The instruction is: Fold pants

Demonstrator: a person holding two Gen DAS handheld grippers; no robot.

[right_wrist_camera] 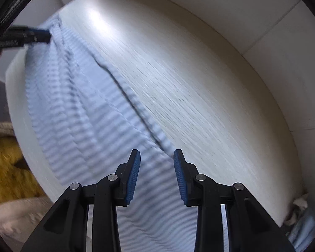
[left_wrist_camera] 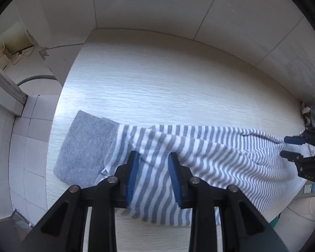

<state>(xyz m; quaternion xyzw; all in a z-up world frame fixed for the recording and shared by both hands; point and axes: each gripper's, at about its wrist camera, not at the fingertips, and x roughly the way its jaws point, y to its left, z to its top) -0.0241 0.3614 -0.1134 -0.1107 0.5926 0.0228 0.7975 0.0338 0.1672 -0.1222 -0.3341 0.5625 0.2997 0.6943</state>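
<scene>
Lengthwise, the striped pants (left_wrist_camera: 199, 149) lie flat across the white table (left_wrist_camera: 157, 88), grey waistband (left_wrist_camera: 84, 147) beneath the left gripper (left_wrist_camera: 153, 159) and the legs running toward the right gripper (right_wrist_camera: 156, 157). Both grippers stand released above the cloth, gripping nothing, one near each end.

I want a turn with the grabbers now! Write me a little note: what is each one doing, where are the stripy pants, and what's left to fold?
Left gripper: jaws apart over the cuff end of the striped pants, fabric between the fingers, not pinched.
Right gripper: jaws apart above the other end, holding nothing.
Pants: stretched long across the white table, grey cuffs on the left in the left wrist view, some wrinkles.
Done: the pants appear folded lengthwise, one leg over the other.
Left: probably grab the cuffs, bring them over to the far end, then smooth flat.
</scene>
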